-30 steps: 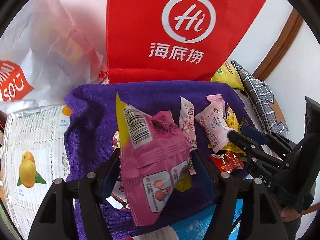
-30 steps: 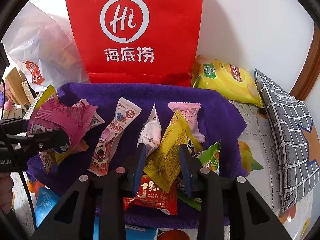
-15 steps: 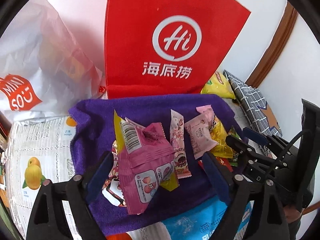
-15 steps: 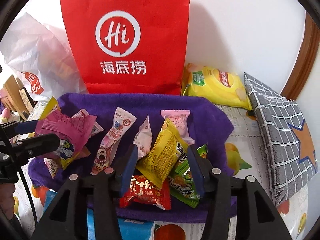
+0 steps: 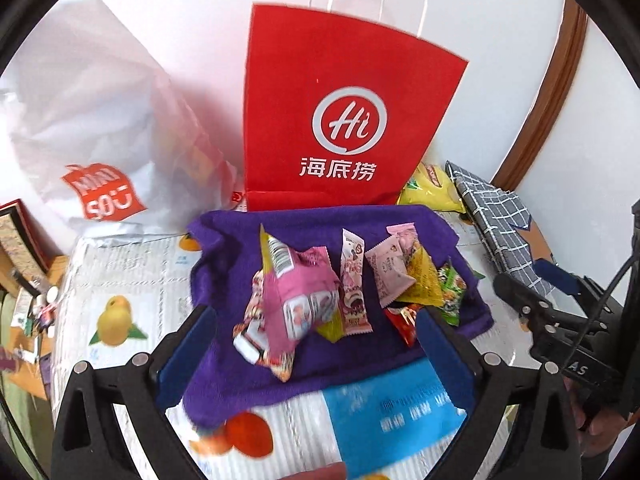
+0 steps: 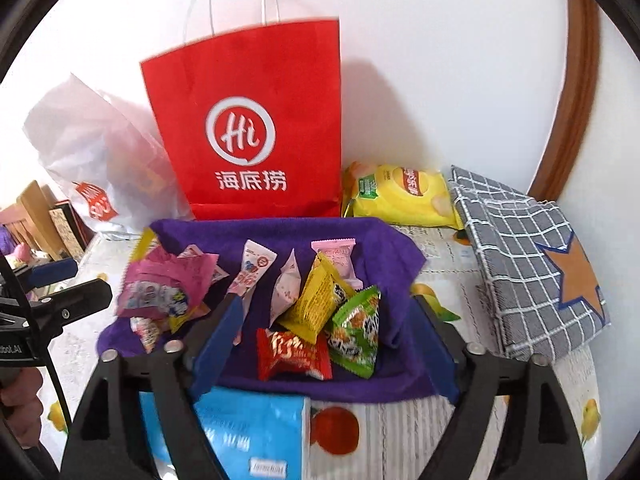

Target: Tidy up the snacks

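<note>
Both jaws have just been opening: left hand-held gripper (image 5: 314, 334) released above the pink packet (image 5: 298, 300), lower centre; right hand-held gripper (image 6: 326, 330) released above the yellow packet (image 6: 318, 302) on the purple cloth (image 6: 384, 248).

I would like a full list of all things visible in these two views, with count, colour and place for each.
paper bag: one, red, upright behind the towel
plastic bag: one, white, left of the paper bag
towel: one, purple, on the table
small snack packets: about ten, mixed colours, on the towel
chip bag: one, yellow, right of the paper bag
checked cloth: one, grey, far right
blue packet: one, front edge
left gripper: open, empty
right gripper: open, empty
</note>
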